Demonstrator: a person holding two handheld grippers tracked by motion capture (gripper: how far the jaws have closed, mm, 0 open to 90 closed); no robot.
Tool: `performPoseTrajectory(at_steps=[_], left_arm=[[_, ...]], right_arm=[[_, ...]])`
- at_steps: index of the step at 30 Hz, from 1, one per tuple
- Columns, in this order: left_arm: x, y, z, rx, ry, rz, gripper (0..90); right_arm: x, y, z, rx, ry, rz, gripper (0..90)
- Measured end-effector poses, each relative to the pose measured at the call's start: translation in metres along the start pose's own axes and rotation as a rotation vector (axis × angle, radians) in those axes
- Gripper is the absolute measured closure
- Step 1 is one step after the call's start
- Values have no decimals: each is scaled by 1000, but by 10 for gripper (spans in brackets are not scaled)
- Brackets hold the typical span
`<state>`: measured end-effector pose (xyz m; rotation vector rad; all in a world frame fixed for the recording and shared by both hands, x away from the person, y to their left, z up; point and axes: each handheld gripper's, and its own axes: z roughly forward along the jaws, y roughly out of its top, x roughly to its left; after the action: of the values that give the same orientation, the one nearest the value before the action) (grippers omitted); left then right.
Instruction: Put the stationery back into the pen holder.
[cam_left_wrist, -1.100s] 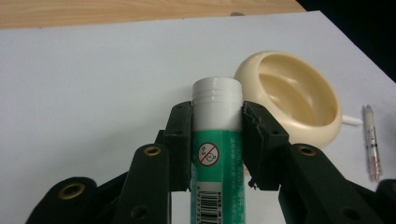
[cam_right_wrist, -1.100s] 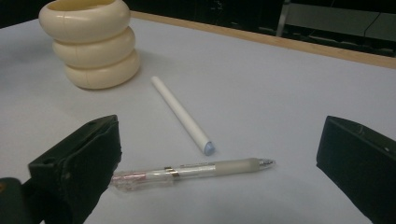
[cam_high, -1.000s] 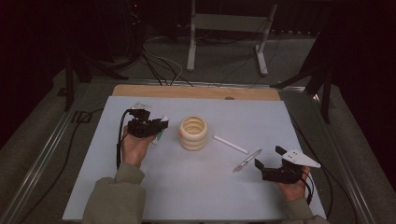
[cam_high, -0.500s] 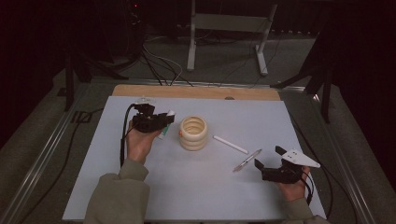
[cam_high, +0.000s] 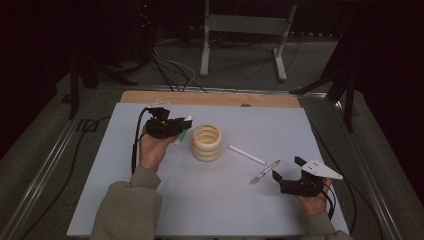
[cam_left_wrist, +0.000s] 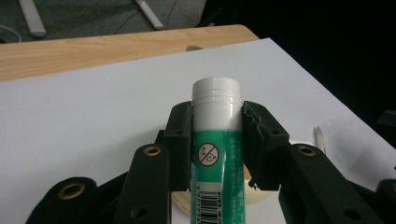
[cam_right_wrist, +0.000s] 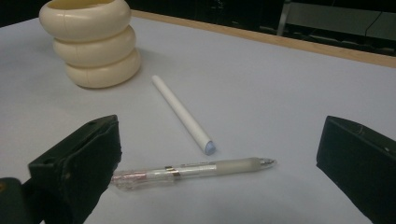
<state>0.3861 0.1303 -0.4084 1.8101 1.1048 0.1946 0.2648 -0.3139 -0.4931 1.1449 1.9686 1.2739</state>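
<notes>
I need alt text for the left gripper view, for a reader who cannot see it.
The left claw grips a green glue stick with a white cap, cap pointing away, above a white table sheet. A light wooden table edge runs behind.

This looks like a lab or test room, not a home. A plain white tabletop (cam_high: 150, 210) sits in a dark room. Black cables (cam_high: 170, 70) lie on the grey floor past its far edge, beside a metal stand (cam_high: 245, 30) and dark frame legs (cam_high: 345, 85).
</notes>
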Motion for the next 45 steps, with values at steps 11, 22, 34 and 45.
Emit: performPoseTrajectory(at_steps=[11,22,34,45], left_arm=[[-5,4,8,-19,-55,31,658],[-12,14,13,-27,-69,46,658],[-20,24,24,-53,-100,58,657],[-26,27,34,-45,-95,75,656]], right_arm=[[0,0,0,1,-2,2,0],[0,0,0,1,-3,1,0],[1,0,-1,-4,-2,-1,0],[0,0,-1,-5,-3,2,0]])
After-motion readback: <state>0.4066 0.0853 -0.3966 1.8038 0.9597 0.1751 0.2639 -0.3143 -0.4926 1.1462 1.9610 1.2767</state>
